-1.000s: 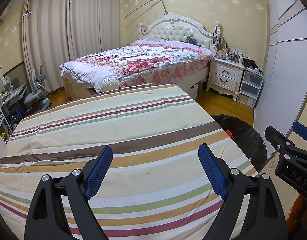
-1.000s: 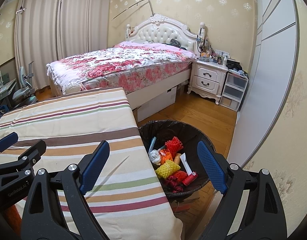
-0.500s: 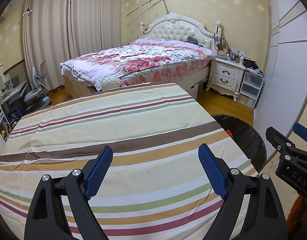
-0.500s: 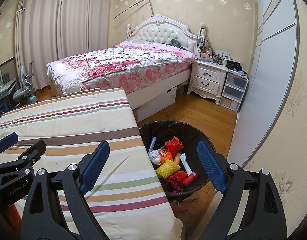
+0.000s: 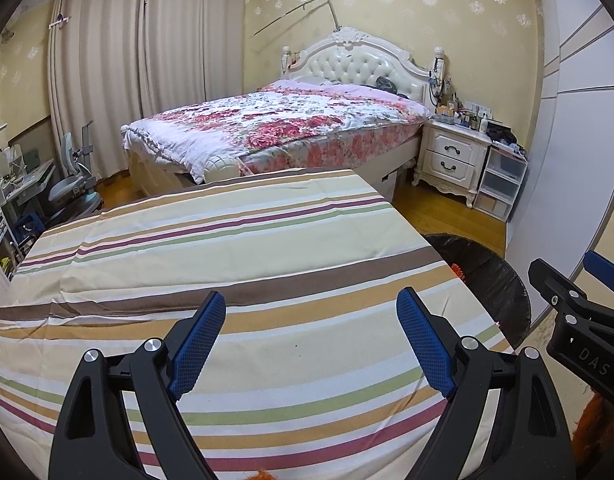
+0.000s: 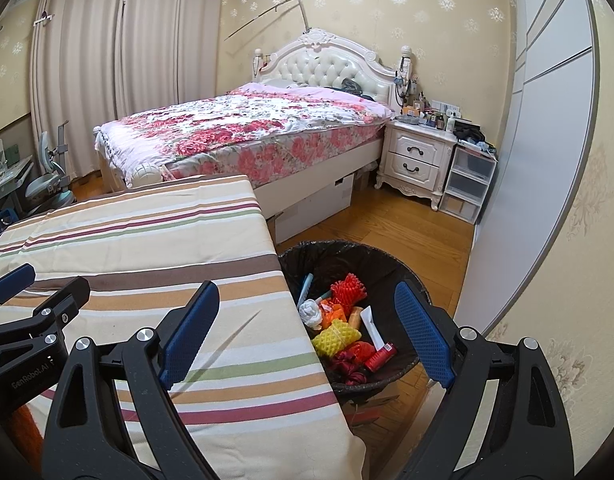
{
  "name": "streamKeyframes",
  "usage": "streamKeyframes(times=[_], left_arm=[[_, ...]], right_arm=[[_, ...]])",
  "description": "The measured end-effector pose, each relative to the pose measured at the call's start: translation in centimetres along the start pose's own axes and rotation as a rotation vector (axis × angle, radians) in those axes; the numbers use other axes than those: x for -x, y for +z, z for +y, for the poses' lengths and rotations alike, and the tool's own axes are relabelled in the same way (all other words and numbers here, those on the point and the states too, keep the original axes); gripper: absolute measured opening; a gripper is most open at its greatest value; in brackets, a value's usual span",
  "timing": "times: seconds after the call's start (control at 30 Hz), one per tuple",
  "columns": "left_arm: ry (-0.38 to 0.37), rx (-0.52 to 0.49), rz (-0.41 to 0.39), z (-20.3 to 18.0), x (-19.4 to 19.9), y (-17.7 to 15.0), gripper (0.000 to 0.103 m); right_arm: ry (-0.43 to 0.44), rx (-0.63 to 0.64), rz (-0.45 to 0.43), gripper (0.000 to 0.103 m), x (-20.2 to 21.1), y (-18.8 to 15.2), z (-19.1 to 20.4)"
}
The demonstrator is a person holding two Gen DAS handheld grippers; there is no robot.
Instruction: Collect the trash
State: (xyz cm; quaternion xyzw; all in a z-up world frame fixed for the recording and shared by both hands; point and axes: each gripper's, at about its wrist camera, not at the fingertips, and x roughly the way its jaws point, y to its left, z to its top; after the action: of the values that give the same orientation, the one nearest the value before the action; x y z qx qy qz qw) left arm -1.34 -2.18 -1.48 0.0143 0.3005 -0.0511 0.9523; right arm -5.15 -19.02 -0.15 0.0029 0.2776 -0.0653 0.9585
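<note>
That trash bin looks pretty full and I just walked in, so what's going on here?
A person holds two grippers over the striped tablecloth. The left gripper and the right gripper are both open and hold nothing. The black-lined bin beside the table already holds colourful trash, including a yellow foam net. No trash shows on the cloth.

surface: table (image 5: 267, 280) — cover: striped cloth (image 6: 155, 240) — floor: bin (image 6: 387, 264)

Left gripper (image 5: 311, 340): matte black plastic arms w/ triangular cutouts, silver round screws at pivots, blue cross-hatched pads (image 5: 197, 344) on fingers. Right gripper (image 6: 307, 332): same build, blue textured pads (image 6: 189, 334). White "DAS" lettering at right edge of left-wrist view; "GenRobot.AI" at lower left of right-wrist view.
</note>
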Motion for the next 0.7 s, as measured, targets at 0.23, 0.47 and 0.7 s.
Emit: streamKeyframes(times=[0.23,0.47,0.7], left_arm=[[-0.033,-0.009,0.007,-0.30,0.15,0.02,0.085],[-0.041,-0.003,0.018,-0.29,0.10,-0.16,0.087],[-0.029,0.001,0.026,-0.25,0.09,-0.24,0.087]], right_arm=[[0.000,0.001,0.000,0.087,0.00,-0.03,0.10],[0.000,0.001,0.000,0.087,0.00,-0.01,0.10],[0.000,0.002,0.000,0.087,0.00,0.00,0.14]])
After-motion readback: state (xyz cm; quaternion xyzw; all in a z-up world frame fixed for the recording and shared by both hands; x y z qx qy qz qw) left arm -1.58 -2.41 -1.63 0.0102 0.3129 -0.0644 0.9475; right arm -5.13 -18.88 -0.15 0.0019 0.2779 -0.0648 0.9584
